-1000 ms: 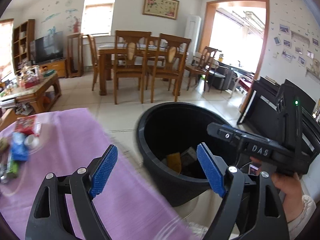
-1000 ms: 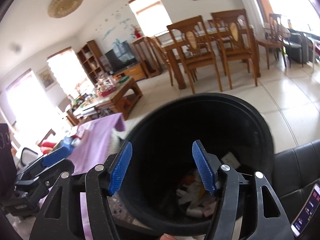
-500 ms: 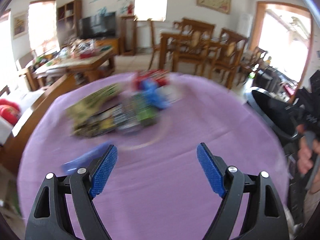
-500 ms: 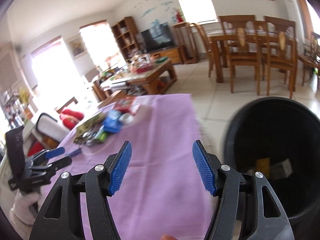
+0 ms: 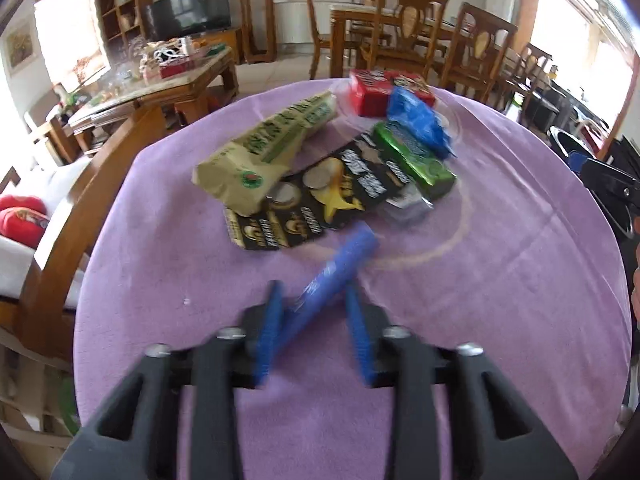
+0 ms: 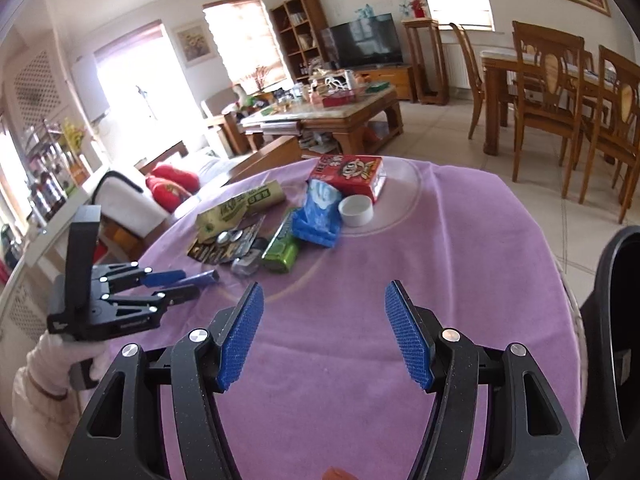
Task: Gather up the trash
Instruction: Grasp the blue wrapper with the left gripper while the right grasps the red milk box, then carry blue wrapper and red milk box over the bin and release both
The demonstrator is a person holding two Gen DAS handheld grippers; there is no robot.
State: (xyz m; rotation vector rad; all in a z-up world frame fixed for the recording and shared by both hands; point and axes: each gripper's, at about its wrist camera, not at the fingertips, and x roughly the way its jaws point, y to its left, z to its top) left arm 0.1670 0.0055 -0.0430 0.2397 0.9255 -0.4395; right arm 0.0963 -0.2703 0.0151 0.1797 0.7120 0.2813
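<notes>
A pile of trash lies on the purple tablecloth: a beige-green packet, a black snack bag, a green wrapper, a blue wrapper, a red box and a white cup. A long blue wrapper lies nearest; my left gripper has narrowed its jaws around its near end, and whether they pinch it is unclear. It also shows in the right wrist view. My right gripper is open and empty above the cloth. The black trash bin stands at the table's right.
Beyond the table stand a cluttered wooden coffee table, a dining table with several chairs, a TV and a sofa with red cushions. A wooden chair back rises at the table's left edge.
Both grippers swung from the bin to the table. My left gripper moved down onto the long blue wrapper and its jaws closed in from wide open. The right gripper stays open.
</notes>
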